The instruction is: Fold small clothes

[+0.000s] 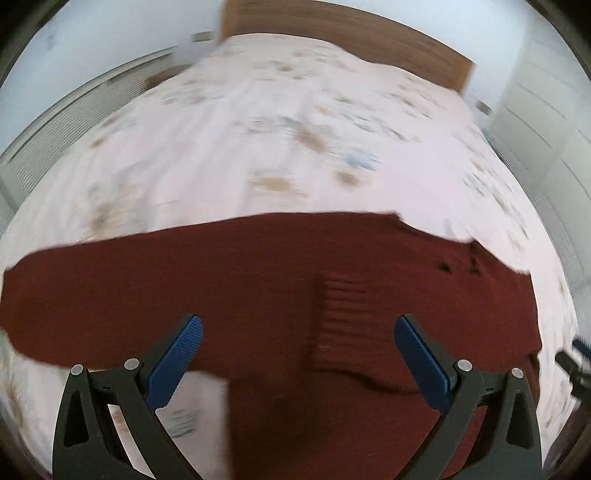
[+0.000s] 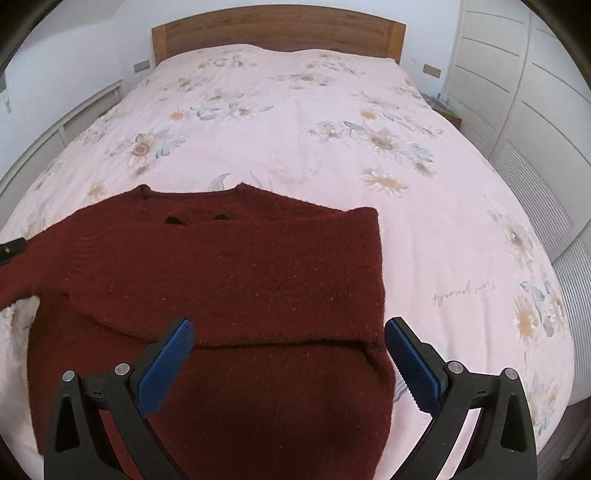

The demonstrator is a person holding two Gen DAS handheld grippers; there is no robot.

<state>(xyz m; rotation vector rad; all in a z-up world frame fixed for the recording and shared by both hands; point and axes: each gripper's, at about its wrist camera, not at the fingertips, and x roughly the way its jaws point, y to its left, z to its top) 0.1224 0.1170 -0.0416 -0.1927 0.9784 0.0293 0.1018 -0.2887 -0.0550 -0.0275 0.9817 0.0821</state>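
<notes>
A dark red knitted sweater (image 2: 229, 273) lies flat on the pink floral bedspread (image 2: 332, 122), neck toward the headboard. Its right sleeve is folded across the chest, with the ribbed cuff (image 1: 341, 325) showing in the left wrist view. The left sleeve (image 1: 92, 295) stretches out to the left. My left gripper (image 1: 298, 328) is open and empty, just above the sweater's left side (image 1: 258, 266). My right gripper (image 2: 289, 334) is open and empty above the sweater's right lower part. The left wrist view is motion-blurred.
A wooden headboard (image 2: 277, 29) stands at the far end of the bed. White slatted wardrobe doors (image 2: 524, 92) run along the right side. A low white slatted unit (image 2: 55, 136) runs along the left. The other gripper's tip (image 2: 13, 248) shows at the left edge.
</notes>
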